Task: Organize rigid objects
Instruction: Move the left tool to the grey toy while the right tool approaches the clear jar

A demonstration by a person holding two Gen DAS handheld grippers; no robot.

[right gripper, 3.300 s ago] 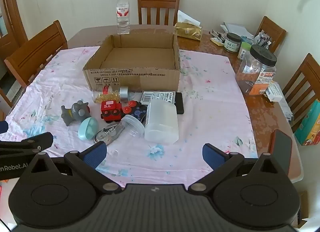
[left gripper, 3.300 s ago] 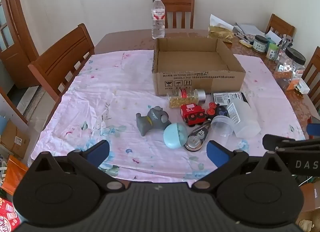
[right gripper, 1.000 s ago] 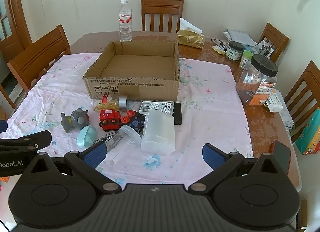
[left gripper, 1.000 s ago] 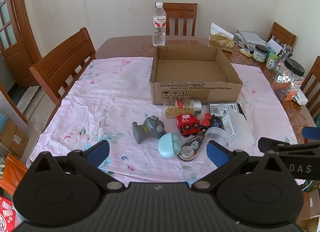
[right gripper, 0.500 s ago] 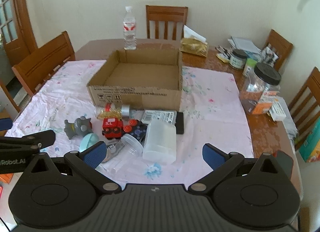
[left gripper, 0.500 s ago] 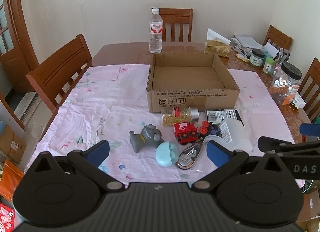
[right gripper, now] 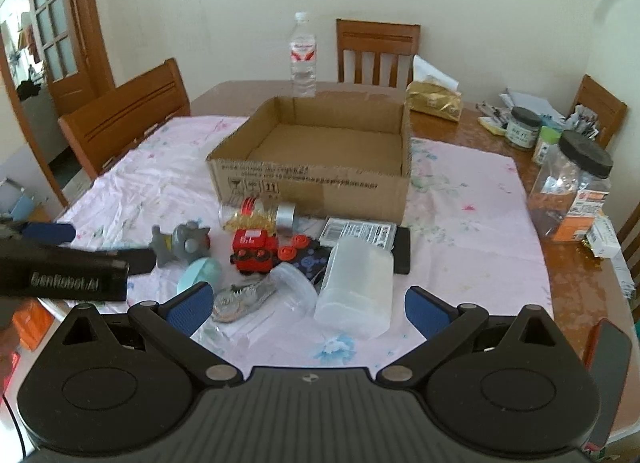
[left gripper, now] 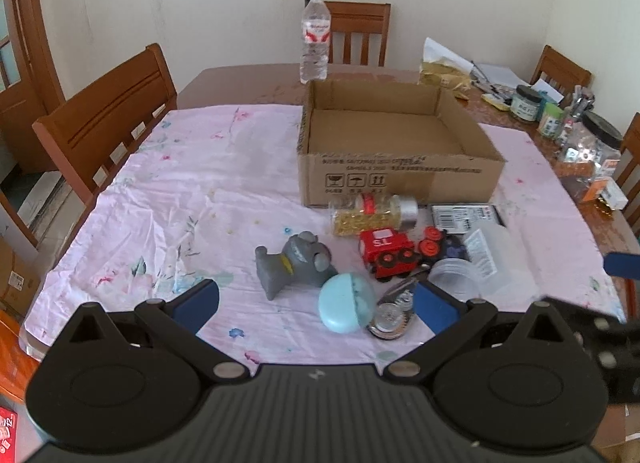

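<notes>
An open, empty cardboard box [left gripper: 400, 175] [right gripper: 312, 183] sits mid-table on a pink cloth. In front of it lies a pile: a grey toy animal [left gripper: 296, 263] [right gripper: 184, 243], a light blue egg capsule [left gripper: 346, 307] [right gripper: 202, 273], a red toy train [left gripper: 386, 251] [right gripper: 256, 249], a bottle of yellow capsules [left gripper: 372, 215] [right gripper: 256, 215], a tape dispenser [left gripper: 394, 313] [right gripper: 240, 299], and a clear plastic container [left gripper: 496, 255] [right gripper: 356, 287]. My left gripper [left gripper: 316, 305] is open just short of the egg. My right gripper [right gripper: 308, 309] is open before the container.
A water bottle [left gripper: 315, 39] stands behind the box. Jars [right gripper: 572, 191], a tissue pack [right gripper: 434, 101] and stationery crowd the table's right side. A phone [right gripper: 608, 351] lies at the near right edge. Wooden chairs [left gripper: 108, 119] ring the table. The cloth left of the pile is bare.
Both grippers stay open and hold nothing. The right view has shifted left, and the left gripper now looms larger in it. The objects have not moved.
</notes>
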